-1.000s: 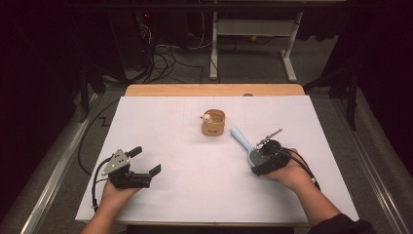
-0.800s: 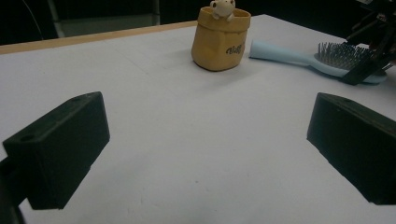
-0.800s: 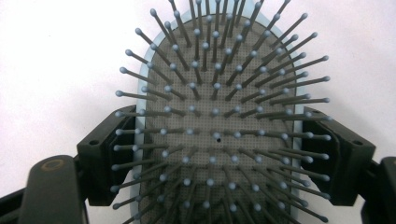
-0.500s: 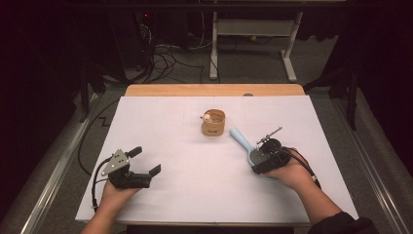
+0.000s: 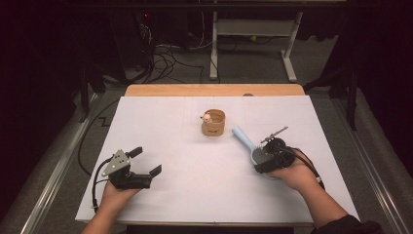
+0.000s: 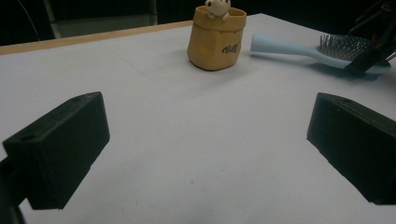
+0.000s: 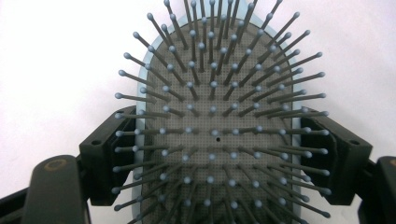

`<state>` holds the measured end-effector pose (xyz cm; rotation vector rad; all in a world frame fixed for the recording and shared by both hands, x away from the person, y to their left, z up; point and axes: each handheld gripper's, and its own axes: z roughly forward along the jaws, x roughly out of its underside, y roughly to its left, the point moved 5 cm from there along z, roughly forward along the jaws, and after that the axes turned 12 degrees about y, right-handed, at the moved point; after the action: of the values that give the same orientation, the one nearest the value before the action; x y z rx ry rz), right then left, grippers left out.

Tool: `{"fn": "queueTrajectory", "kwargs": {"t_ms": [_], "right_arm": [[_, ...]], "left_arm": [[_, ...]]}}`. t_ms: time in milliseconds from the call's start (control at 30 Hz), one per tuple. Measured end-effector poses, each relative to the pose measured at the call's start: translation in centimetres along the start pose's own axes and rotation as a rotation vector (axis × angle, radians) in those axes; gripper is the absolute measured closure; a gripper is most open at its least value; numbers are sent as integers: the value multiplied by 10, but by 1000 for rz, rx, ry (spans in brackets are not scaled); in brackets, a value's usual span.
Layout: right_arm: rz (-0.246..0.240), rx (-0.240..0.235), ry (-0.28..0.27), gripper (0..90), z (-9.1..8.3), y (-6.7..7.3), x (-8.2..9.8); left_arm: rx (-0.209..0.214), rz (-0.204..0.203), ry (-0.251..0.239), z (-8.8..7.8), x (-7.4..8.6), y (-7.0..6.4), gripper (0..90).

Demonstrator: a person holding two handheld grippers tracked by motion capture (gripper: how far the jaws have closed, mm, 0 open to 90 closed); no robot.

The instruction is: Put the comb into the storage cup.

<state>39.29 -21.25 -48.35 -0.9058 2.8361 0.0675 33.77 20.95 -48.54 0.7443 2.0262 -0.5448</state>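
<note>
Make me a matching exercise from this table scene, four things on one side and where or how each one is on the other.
1. hairbrush
2. tan pot
3. left gripper
4. right gripper

a. open over bare white table
b. upright near the table's middle, small figure peeking out
c. lying bristles up, pale blue
d. jaws on either side of the brush head

Pairs: 1-c, 2-b, 3-a, 4-d

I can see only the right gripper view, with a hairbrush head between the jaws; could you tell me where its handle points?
Observer: The hairbrush handle points away from the person, ending near a tan cup.
Operator: Is anything in that cup?
Observer: A small toy figure peeks over its rim.
Operator: And the left gripper?
Observer: The left gripper sits at the table's near left side, jaws open, nothing between them.
</note>
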Motion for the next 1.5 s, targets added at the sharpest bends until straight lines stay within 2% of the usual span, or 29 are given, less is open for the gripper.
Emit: {"fn": "queueTrajectory", "kwargs": {"t_ms": [167,267,367,633,867,1000,1100,1133,1233,1500], "right_arm": [[-7,8,-20,208,-8,0,6],[-18,9,-31,207,-13,2,10],[-23,5,-43,207,-20,6,14],[-55,8,-64,206,-35,17,25],[-90,11,-69,207,-47,31,30],[-133,9,-78,207,-50,42,25],[-141,-5,-73,207,-51,52,19],[-166,-8,-77,207,-50,54,16],[-183,-19,-71,207,-47,65,8],[-266,-44,-58,207,-36,85,-11]], "left_arm": [[-8,2,-3,0,0,0,0],[-46,14,-16,0,-1,1,0],[-64,18,-14,0,-1,2,0],[-66,18,-6,2,-1,1,0],[-90,15,-8,1,-1,3,0],[-95,27,-9,0,-1,3,0],[-99,23,-4,0,-1,3,0],[-100,21,-3,0,-1,3,0],[-108,28,-5,-1,-1,4,0],[-108,28,-14,-3,-2,3,0]]}}
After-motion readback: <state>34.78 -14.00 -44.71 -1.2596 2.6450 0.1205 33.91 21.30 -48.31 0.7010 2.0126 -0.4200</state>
